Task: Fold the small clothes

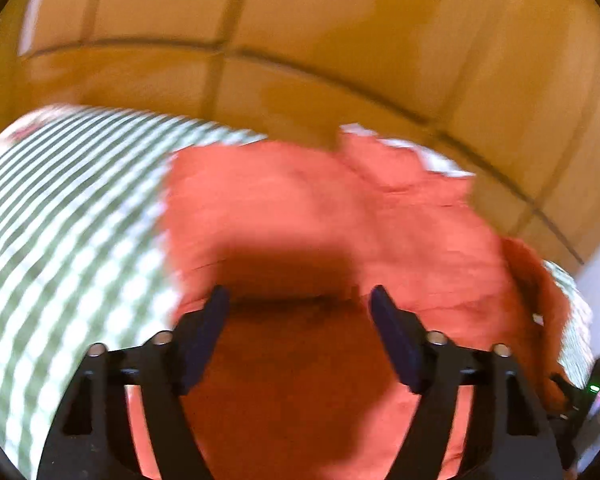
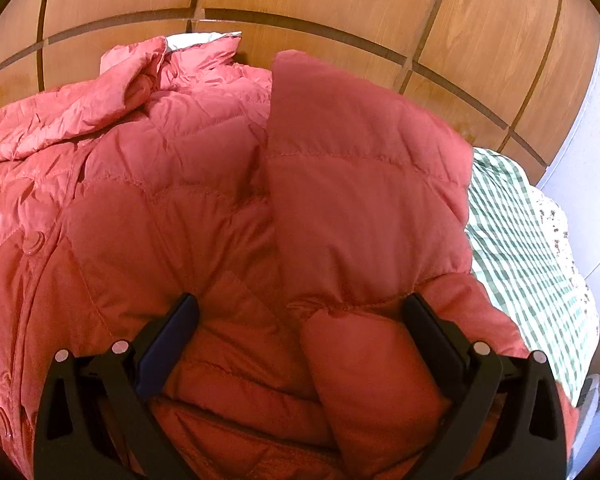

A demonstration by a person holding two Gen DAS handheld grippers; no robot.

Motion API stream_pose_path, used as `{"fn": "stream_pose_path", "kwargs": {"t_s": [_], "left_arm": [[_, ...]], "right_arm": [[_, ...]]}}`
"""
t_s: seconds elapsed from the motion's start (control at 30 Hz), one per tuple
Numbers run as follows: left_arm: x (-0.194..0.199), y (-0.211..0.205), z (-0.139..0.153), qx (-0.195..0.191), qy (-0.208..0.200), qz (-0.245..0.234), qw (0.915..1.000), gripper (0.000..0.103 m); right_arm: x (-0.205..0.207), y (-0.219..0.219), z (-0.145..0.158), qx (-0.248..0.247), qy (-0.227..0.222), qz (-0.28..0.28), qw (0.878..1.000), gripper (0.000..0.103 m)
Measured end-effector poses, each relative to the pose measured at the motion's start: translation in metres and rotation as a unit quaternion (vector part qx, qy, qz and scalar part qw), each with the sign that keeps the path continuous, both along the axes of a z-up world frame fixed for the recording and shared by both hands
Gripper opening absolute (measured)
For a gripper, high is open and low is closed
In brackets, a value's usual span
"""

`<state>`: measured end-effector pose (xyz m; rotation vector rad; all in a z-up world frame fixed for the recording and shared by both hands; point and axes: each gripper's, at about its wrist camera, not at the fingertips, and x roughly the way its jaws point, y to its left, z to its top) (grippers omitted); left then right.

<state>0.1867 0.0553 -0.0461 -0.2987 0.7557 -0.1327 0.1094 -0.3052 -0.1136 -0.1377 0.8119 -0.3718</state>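
Observation:
A red quilted puffer jacket (image 2: 172,168) lies spread on a green-and-white checked cloth (image 2: 512,232). Its right sleeve (image 2: 360,184) is folded over the body, with the cuff end near my right gripper. My right gripper (image 2: 300,312) is open just above the jacket, its fingers wide apart on either side of the sleeve end. In the blurred left wrist view the jacket (image 1: 300,208) fills the middle and my left gripper (image 1: 300,300) is open low over it, holding nothing. The jacket's white inner collar (image 2: 196,40) shows at the far end.
The checked cloth (image 1: 60,220) covers the surface to the left of the jacket in the left wrist view. A wooden panelled wall (image 2: 340,8) stands behind. A white wall (image 2: 592,140) is at the right. A dark device with a green light (image 1: 594,390) sits at the right edge.

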Motion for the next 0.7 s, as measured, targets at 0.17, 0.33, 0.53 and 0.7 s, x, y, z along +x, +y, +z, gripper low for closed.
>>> {"fn": "stream_pose_path", "kwargs": {"t_s": [0.17, 0.33, 0.53, 0.7], "left_arm": [[0.002, 0.022, -0.026, -0.006, 0.058, 0.036, 0.9976, 0.051], [0.022, 0.019, -0.02, -0.02, 0.063, 0.042, 0.9969, 0.051], [0.049, 0.036, -0.018, 0.005, 0.054, 0.077, 0.9956, 0.051], [0.055, 0.04, -0.034, -0.005, 0.067, 0.068, 0.9954, 0.051]], "right_arm": [[-0.007, 0.02, 0.057, 0.064, -0.105, 0.088, 0.989, 0.101], [0.057, 0.032, 0.067, 0.167, -0.073, 0.123, 0.975, 0.1], [0.118, 0.023, 0.037, 0.271, -0.033, 0.077, 0.959, 0.089], [0.146, 0.024, 0.028, 0.342, -0.015, 0.106, 0.933, 0.018]]}}
